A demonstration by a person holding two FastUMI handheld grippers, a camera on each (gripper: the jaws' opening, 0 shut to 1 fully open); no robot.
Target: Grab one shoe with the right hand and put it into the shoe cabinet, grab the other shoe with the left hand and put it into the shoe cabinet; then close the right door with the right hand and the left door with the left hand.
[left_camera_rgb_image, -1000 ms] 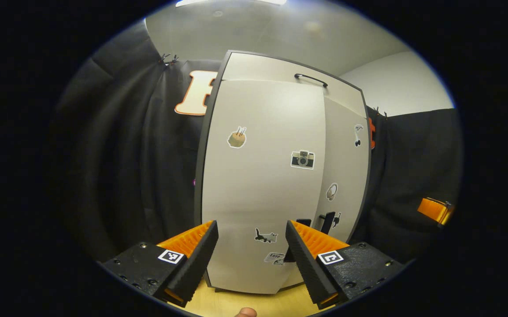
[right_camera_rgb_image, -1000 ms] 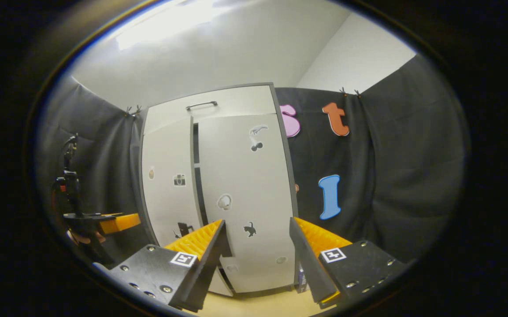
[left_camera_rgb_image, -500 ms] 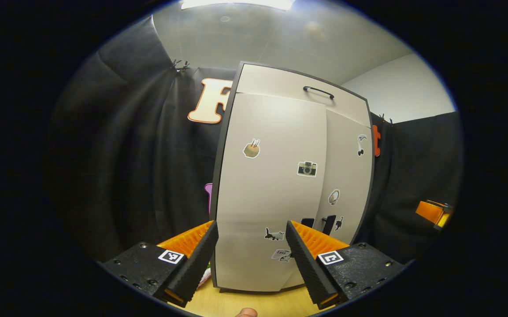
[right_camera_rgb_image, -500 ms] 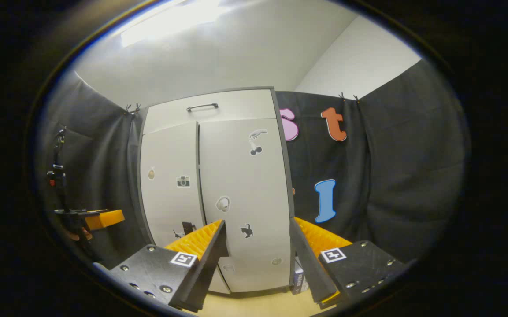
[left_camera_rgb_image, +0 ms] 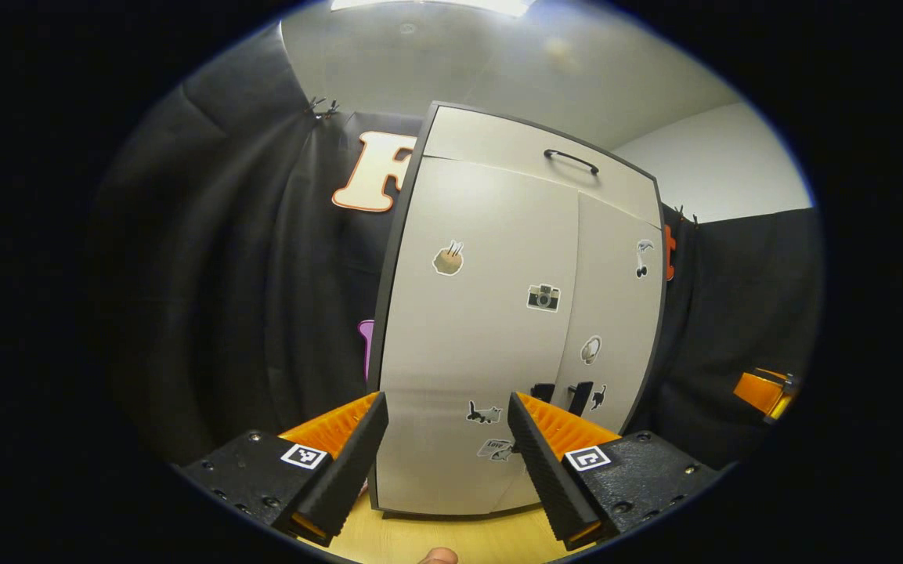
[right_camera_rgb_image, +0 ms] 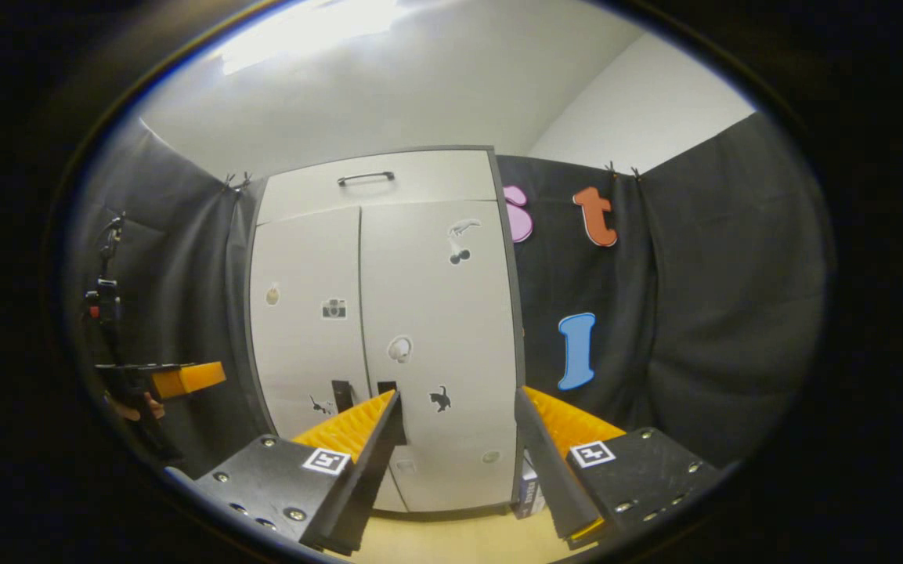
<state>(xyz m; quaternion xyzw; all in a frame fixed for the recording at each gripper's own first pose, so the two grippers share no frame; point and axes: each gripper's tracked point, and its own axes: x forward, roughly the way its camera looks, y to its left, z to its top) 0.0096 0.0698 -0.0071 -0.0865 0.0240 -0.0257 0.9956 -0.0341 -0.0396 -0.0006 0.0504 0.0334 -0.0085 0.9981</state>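
The grey shoe cabinet [left_camera_rgb_image: 490,337] stands ahead with stickers on both doors. In the right gripper view its left door [right_camera_rgb_image: 306,337] and right door [right_camera_rgb_image: 439,313] sit flush with each other, black handles [right_camera_rgb_image: 340,394] side by side at the seam. My left gripper [left_camera_rgb_image: 446,403] is open a short way in front of the left door [left_camera_rgb_image: 474,345], with nothing between its fingers. My right gripper [right_camera_rgb_image: 457,395] is open too, off the right door and touching nothing. The left gripper [right_camera_rgb_image: 185,378] shows far left in the right gripper view, the right gripper [left_camera_rgb_image: 764,392] far right in the left gripper view.
A top drawer with a black handle [right_camera_rgb_image: 365,178] sits above the doors. The light wooden floor [right_camera_rgb_image: 459,540] runs under the cabinet. A small box [right_camera_rgb_image: 529,489] stands against the cabinet's right side. A dark stand [right_camera_rgb_image: 106,298] rises at the far left.
The left door swung from ajar to shut, closing the dark gap at the seam. My left gripper drew back a little from the door.
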